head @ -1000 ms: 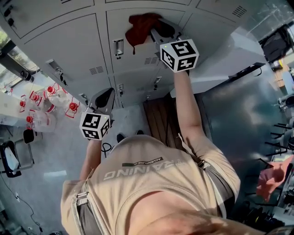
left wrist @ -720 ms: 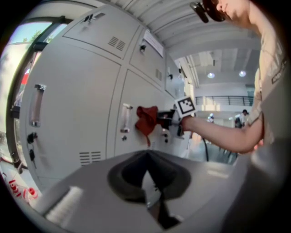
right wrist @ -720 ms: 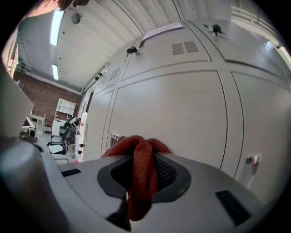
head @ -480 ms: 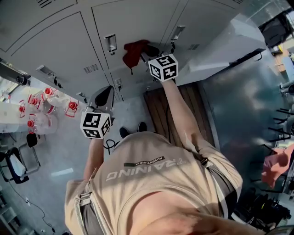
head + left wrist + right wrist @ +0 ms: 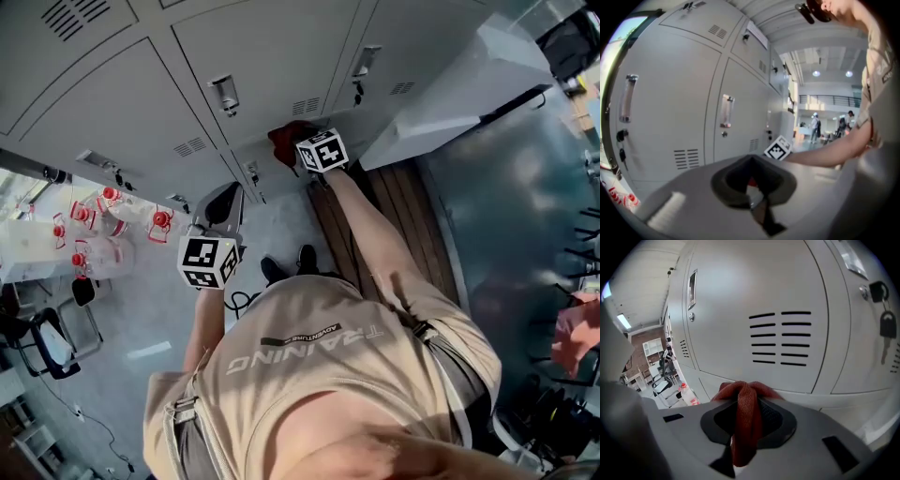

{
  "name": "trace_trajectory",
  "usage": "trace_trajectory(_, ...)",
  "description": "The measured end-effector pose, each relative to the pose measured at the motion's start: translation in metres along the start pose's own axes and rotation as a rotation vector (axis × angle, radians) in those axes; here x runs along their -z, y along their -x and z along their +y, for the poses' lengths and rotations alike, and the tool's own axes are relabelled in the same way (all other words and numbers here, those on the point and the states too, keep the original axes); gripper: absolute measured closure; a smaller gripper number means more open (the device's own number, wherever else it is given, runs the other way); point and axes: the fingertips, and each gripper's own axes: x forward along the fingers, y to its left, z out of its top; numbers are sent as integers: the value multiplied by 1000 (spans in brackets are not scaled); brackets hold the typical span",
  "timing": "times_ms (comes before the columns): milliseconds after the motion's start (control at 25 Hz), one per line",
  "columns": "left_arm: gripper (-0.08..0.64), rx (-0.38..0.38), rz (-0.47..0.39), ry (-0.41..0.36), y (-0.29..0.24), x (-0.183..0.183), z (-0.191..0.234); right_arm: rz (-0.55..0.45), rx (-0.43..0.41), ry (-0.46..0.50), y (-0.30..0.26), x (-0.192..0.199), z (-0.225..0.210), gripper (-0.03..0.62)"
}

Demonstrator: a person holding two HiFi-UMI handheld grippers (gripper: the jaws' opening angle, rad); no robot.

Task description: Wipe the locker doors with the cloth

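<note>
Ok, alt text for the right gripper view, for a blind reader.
The right gripper is shut on a bunched red woven cloth, close to a pale grey metal locker door with vent slots. A dark key hangs from a lock at right.

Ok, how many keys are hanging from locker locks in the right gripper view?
1. The key hangs from a lock at the view's right edge, right of the vented door facing the cloth. Others may be out of frame.

Soft even light on locker doors (image 5: 754, 310) — fisheye corners black, foreground blurred.
</note>
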Motion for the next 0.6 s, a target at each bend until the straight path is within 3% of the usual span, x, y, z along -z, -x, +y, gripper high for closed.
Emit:
trace_trajectory(120, 555, -3, -2, 6, -2, 0, -3, -6, -1, -1, 8, 5, -5, 528)
trace_trajectory(280, 554, 9, 1, -23, -1, -3, -2, -137, -18, 48, 50, -28, 14, 528)
trace_trajectory(600, 555, 85, -43, -51, -23, -23, -16, -429, 44, 226, 210, -168, 10, 528)
